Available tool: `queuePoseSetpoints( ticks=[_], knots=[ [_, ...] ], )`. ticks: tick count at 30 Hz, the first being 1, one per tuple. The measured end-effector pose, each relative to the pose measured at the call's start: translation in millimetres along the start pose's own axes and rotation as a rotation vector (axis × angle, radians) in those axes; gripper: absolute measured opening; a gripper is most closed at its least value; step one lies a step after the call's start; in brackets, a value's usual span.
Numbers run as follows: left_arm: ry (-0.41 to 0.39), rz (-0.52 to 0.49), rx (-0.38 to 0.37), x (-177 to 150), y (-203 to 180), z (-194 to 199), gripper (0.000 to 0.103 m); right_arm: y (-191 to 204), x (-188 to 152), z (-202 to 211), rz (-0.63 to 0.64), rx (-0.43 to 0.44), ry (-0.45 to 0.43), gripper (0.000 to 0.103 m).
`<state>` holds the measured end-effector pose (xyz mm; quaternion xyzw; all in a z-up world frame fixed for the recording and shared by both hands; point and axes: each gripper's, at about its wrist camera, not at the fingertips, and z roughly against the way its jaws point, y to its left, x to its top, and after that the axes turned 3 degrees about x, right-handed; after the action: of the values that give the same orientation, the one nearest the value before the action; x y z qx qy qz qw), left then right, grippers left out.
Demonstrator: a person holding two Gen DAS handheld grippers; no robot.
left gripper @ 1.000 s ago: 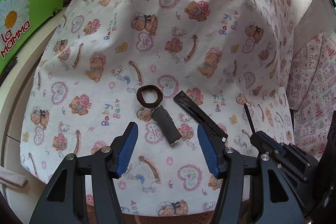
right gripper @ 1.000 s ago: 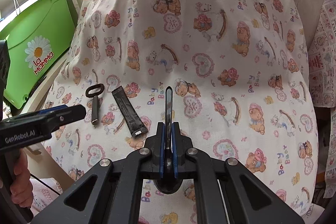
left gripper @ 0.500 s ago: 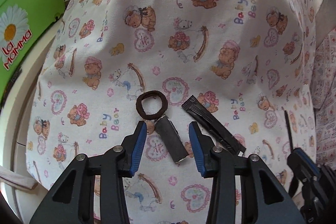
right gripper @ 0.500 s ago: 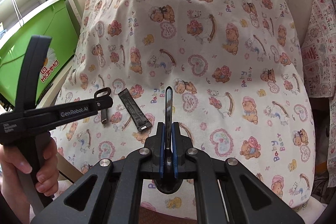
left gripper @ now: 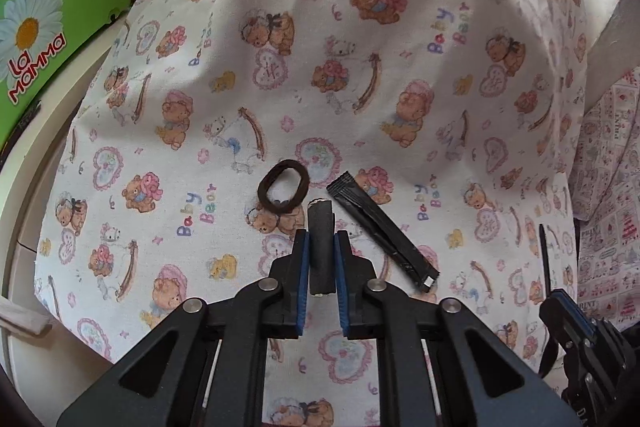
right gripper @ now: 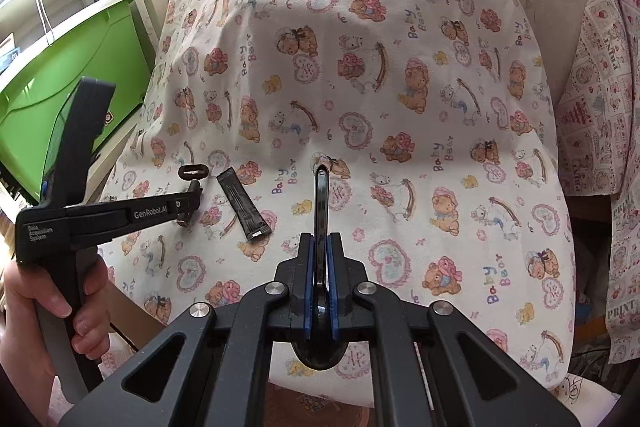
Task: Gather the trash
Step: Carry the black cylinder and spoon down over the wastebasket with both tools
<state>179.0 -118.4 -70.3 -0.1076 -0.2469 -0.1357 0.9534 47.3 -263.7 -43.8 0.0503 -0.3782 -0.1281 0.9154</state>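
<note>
Near the cloth's (left gripper: 360,75) front edge, the downward-tilted left gripper (left gripper: 320,247) has just closed on the dark roll (left gripper: 320,251); the right gripper (right gripper: 319,251) clamps a black spoon (right gripper: 321,203).

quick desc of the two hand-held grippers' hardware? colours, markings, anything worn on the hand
Both hand-held grippers, left and right, share one build: black plastic frames with triangular cut-outs, silver round bolts and blue pads on the fingers. The left one's side carries white "GenRobot.AI" lettering. The hand on its grip is bare; no sleeve shows.
</note>
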Motion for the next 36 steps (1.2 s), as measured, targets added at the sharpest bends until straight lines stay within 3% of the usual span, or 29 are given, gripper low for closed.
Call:
queuePoseSetpoints(
  ticks=[6, 10, 16, 26, 29, 36],
  knots=[
    [-0.037, 0.036, -0.025, -12, 12, 28, 0.011, -11, -5, 5, -0.041, 0.105, 0.026, 0.007],
    [-0.077, 0.008, 0.025, -22, 15, 49, 0.011, -8, -10, 6, -0.031, 0.194, 0.053, 0.007],
    [-0.126, -0.036, 0.045, -43, 14, 91, 0.011, 4, -8, 18, 0.003, 0.249, 0.034, 0.007],
    [-0.195, -0.018, -0.006, -79, 0, 129, 0.012, 21, -22, 29, 0.055, 0.291, 0.044, 0.007],
    [-0.181, -0.021, 0.000, -89, 0, 121, 0.012, 26, -32, 34, 0.083, 0.298, 0.057, 0.007],
    [-0.055, 0.003, -0.043, -107, 8, 90, 0.012, 41, -56, 45, 0.142, 0.306, 0.088, 0.007]
  ],
)
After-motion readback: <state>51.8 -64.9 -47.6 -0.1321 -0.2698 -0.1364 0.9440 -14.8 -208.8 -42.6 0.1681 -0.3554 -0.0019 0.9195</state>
